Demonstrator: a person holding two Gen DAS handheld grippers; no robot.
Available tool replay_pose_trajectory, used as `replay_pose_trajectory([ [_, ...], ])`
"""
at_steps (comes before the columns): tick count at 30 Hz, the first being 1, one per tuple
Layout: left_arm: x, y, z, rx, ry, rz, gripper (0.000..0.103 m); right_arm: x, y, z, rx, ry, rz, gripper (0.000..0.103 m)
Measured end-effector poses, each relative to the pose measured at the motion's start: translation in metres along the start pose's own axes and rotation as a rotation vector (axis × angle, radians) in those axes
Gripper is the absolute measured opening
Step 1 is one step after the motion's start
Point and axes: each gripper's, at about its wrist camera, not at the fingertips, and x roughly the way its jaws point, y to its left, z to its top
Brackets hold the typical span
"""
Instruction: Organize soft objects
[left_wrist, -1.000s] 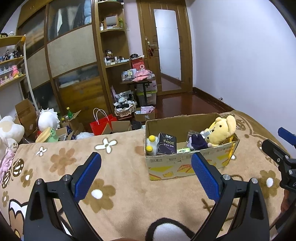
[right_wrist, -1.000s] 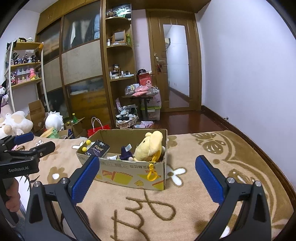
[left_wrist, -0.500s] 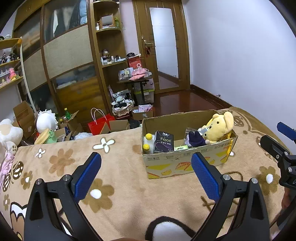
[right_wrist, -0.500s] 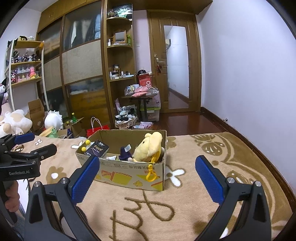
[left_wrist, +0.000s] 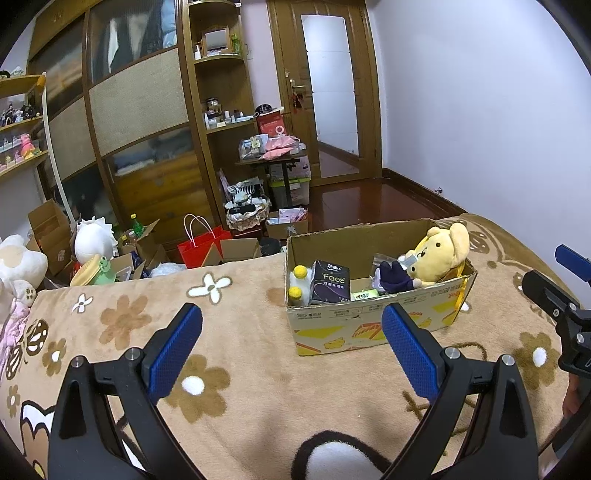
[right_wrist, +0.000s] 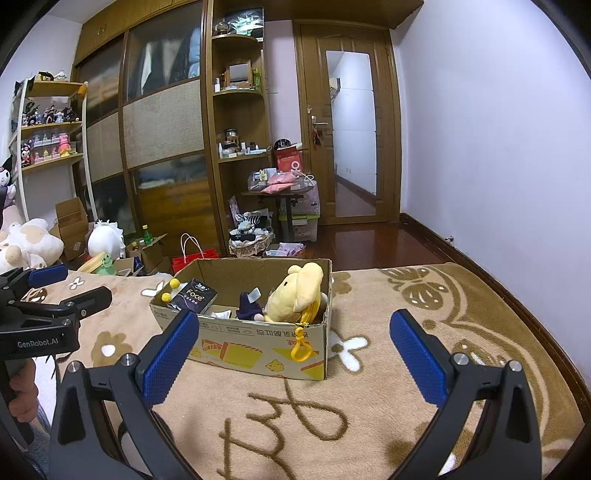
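Observation:
A cardboard box (left_wrist: 373, 325) (right_wrist: 255, 347) sits on the tan flowered blanket (left_wrist: 240, 343). Inside it are a yellow plush bear (left_wrist: 439, 254) (right_wrist: 295, 295), a dark purple plush (left_wrist: 395, 278) (right_wrist: 249, 304), a black "Face" tissue pack (left_wrist: 330, 282) (right_wrist: 194, 295) and a white item with yellow balls (left_wrist: 297, 282). My left gripper (left_wrist: 291, 343) is open and empty, held above the blanket in front of the box. My right gripper (right_wrist: 293, 350) is open and empty, in front of the box's right side. Each gripper shows at the edge of the other's view.
Beyond the bed's far edge are a red paper bag (left_wrist: 201, 247), open cardboard boxes (left_wrist: 236, 251), white plush toys (left_wrist: 94, 240) and a wooden wardrobe with shelves (left_wrist: 147, 110). A small cluttered table (left_wrist: 273, 155) stands near the door. A white wall runs along the right.
Both grippers have drifted slightly back and up from the box; the box looks a little smaller and lower in view. Both jaws stay open.

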Motion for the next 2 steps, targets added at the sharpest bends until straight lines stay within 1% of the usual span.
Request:
replay_pose_trajectory([
  [2,-0.0001,0.0002,0.0000,0.000,0.001,-0.001,0.097,0.0002,0.0000,-0.0003,0.001,0.000,0.000,0.103],
])
